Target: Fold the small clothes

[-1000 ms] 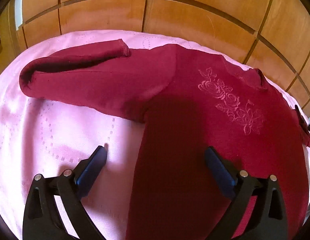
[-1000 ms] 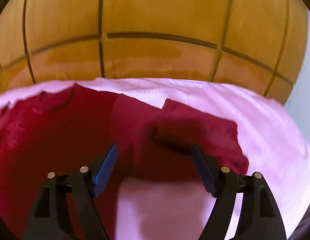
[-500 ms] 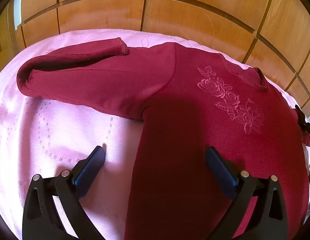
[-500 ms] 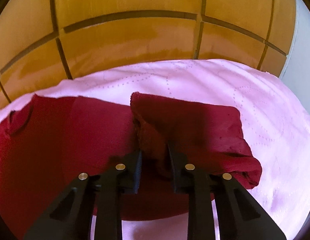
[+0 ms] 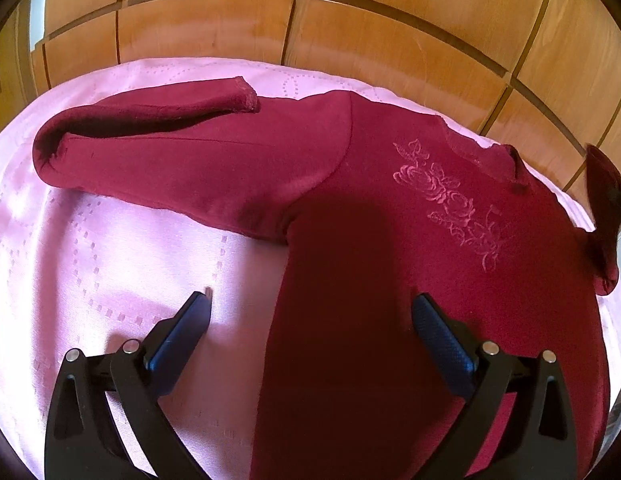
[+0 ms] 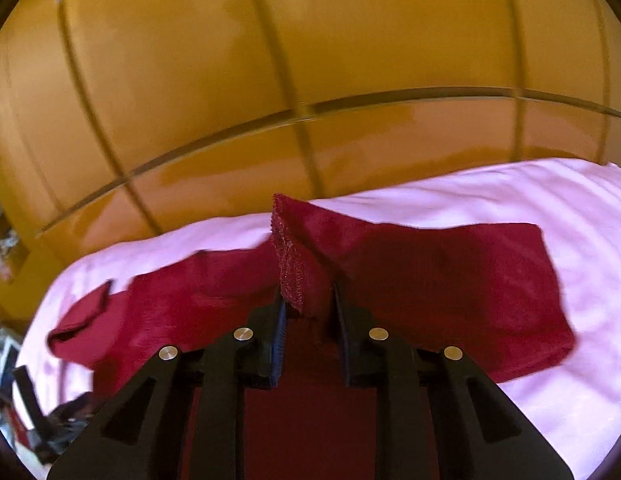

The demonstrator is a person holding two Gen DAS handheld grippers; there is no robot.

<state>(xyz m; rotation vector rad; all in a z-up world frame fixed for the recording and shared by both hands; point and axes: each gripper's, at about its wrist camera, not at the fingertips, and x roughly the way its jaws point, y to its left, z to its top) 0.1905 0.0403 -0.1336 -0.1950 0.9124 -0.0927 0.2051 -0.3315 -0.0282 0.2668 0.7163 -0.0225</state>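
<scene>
Fingers (image 6: 342, 320) of right gripper (image 6: 306, 304) clamp sleeve cuff (image 6: 288, 268); left gripper (image 5: 310, 312) gapes.

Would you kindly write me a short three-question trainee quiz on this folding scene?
1. True or false: the left gripper has its fingers closed on the red top.
2. What does the right gripper hold? A) the sleeve cuff B) the pink cloth C) nothing
3. Fill in: the pink embroidery on the top's chest shows ____.

Key: 1 false, its fingers stand wide apart; 2 A; 3 roses.
</scene>
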